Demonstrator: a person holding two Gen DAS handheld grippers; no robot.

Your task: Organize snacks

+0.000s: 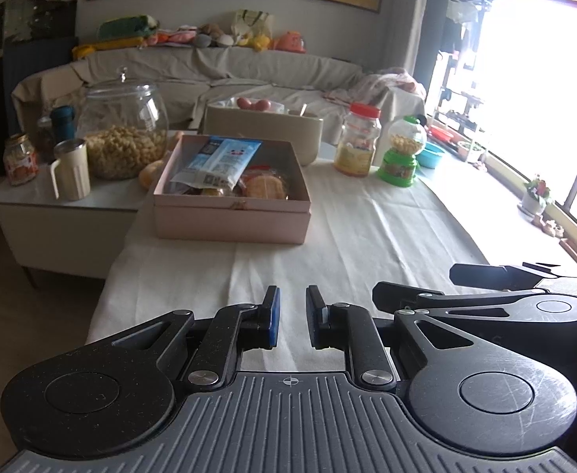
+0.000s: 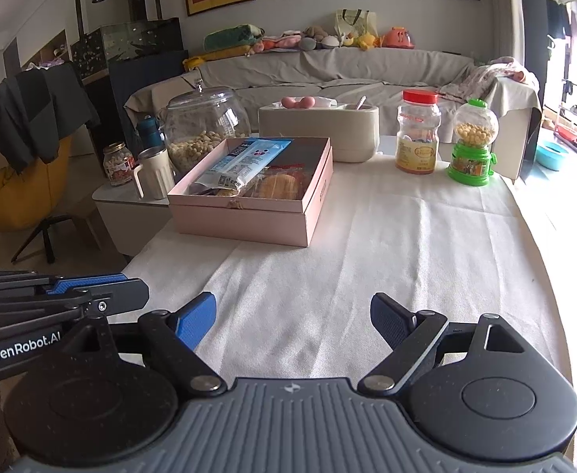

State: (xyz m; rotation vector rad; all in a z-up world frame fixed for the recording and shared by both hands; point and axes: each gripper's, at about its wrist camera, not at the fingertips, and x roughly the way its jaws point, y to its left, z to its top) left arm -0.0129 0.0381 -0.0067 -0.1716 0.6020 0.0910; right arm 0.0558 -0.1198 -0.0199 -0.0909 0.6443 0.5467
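An open pink box [image 1: 229, 220] [image 2: 241, 222] stands on the white tablecloth [image 1: 367, 228], ahead of both grippers. Inside it a blue-and-white snack packet [image 1: 221, 157] [image 2: 245, 161] lies over wrapped pastries [image 1: 267, 187] [image 2: 280, 185]. My left gripper [image 1: 292, 295] hovers over bare cloth well short of the box. Its jaws stand a narrow gap apart with nothing between them. My right gripper [image 2: 293, 303] is open wide and empty, also over bare cloth, just to the right of the left one.
Behind the box stand a beige container [image 1: 265, 126] with eggs, a red-lidded jar [image 1: 357, 142] and a green candy dispenser [image 1: 401, 153]. On the side cabinet to the left are a big glass jar [image 1: 123, 134] of snacks and a cream mug [image 1: 71, 173].
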